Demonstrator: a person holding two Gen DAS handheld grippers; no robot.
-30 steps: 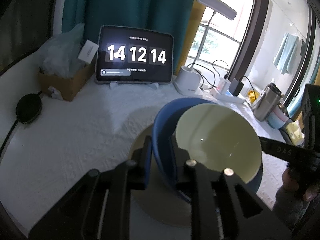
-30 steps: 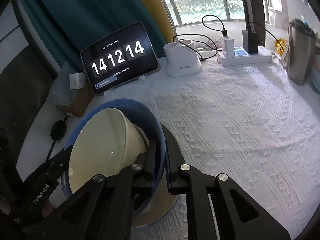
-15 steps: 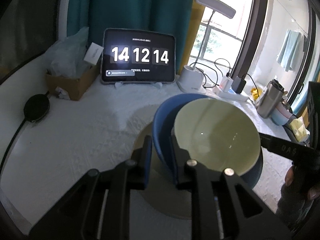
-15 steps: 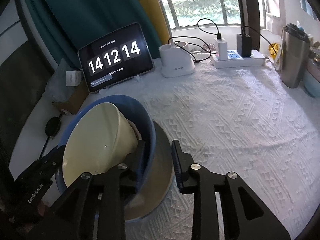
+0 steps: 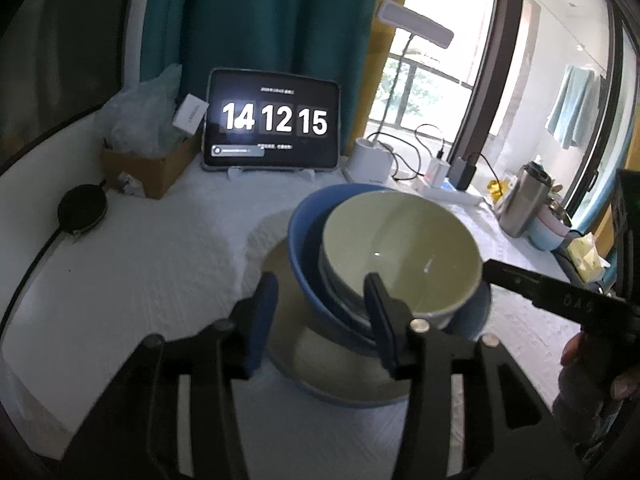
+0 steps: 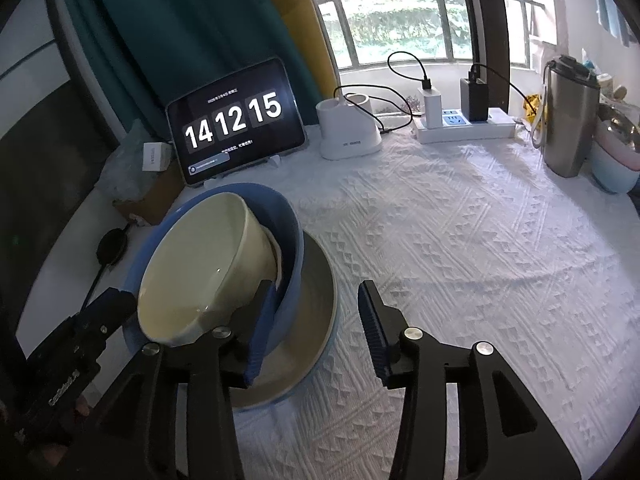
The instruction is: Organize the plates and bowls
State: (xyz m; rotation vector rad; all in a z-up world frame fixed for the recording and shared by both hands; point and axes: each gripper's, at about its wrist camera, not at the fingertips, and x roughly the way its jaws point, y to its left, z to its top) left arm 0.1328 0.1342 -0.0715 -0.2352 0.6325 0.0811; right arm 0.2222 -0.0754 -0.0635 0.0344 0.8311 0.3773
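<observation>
A cream bowl (image 5: 400, 260) sits tilted inside a blue bowl (image 5: 304, 240), and both rest on a grey plate with a blue rim (image 5: 332, 368) on the white tablecloth. My left gripper (image 5: 320, 316) is open, its fingers on either side of the blue bowl's near rim without gripping it. In the right wrist view the cream bowl (image 6: 200, 264), blue bowl (image 6: 288, 248) and plate (image 6: 316, 312) lie at the lower left. My right gripper (image 6: 316, 328) is open and empty over the plate's right edge, its left finger beside the blue bowl.
A tablet clock (image 6: 234, 120) stands at the back. A white lamp base (image 6: 348, 132), a power strip (image 6: 464, 124) and a steel tumbler (image 6: 570, 116) line the far edge. A cardboard box (image 5: 148, 164) and a black disc (image 5: 82, 210) lie at the left.
Both grippers have opened and let go of the blue bowl's rim. The stacked bowls now rest on the plate. Both grippers have drawn back a little.
</observation>
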